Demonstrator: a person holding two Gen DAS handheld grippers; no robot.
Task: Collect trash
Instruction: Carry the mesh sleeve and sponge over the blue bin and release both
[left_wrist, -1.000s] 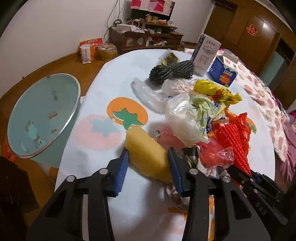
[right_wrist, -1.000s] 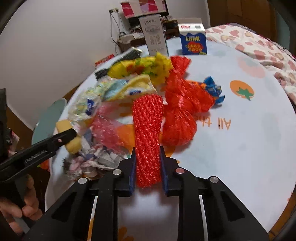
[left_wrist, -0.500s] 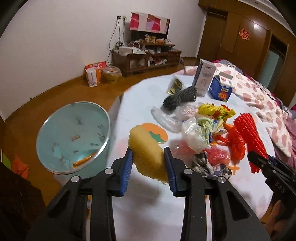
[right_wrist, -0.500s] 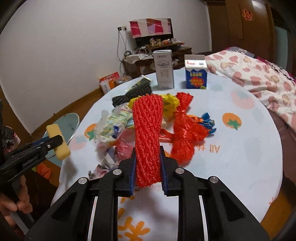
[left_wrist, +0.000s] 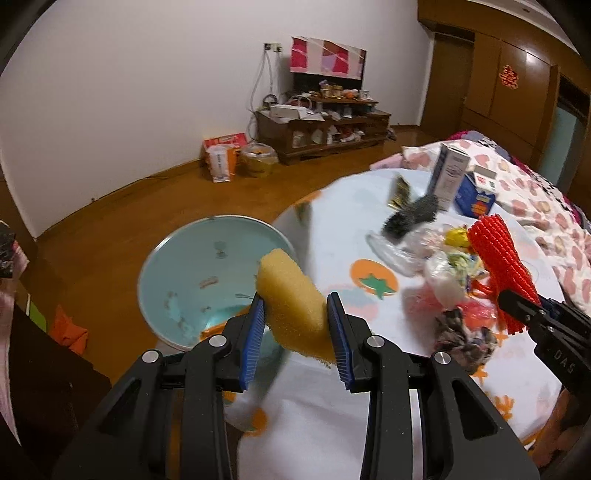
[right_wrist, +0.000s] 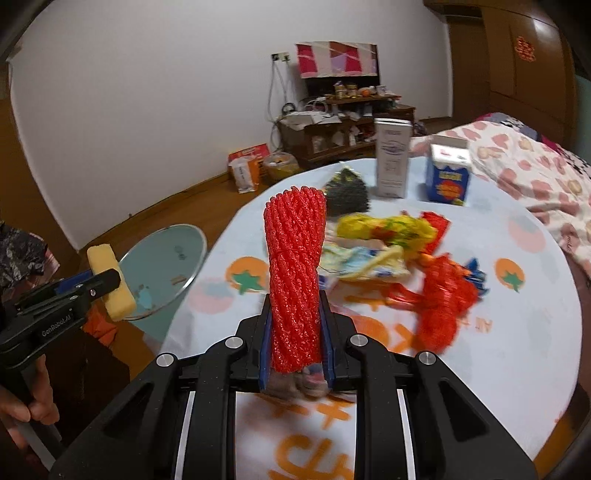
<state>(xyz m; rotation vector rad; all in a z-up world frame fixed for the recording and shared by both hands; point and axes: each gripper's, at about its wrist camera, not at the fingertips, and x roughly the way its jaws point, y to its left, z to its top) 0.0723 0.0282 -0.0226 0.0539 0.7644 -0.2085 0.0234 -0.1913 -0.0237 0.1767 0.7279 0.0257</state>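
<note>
A round table (left_wrist: 325, 424) with a white tomato-print cloth stands on a wood floor. The left gripper (left_wrist: 295, 325) pinches a yellow sponge (left_wrist: 291, 295), its jaws just narrowed onto it, above the table edge beside the pale blue bin (left_wrist: 192, 258). The right gripper (right_wrist: 294, 332) is clamped on a red foam net (right_wrist: 293, 266). Wrappers (right_wrist: 384, 240) and 2 cartons (right_wrist: 393, 158) remain on the table.

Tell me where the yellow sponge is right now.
The yellow sponge is clamped in the left gripper, held off the table beside its left edge, in front of the light-blue bin on the floor.
</note>
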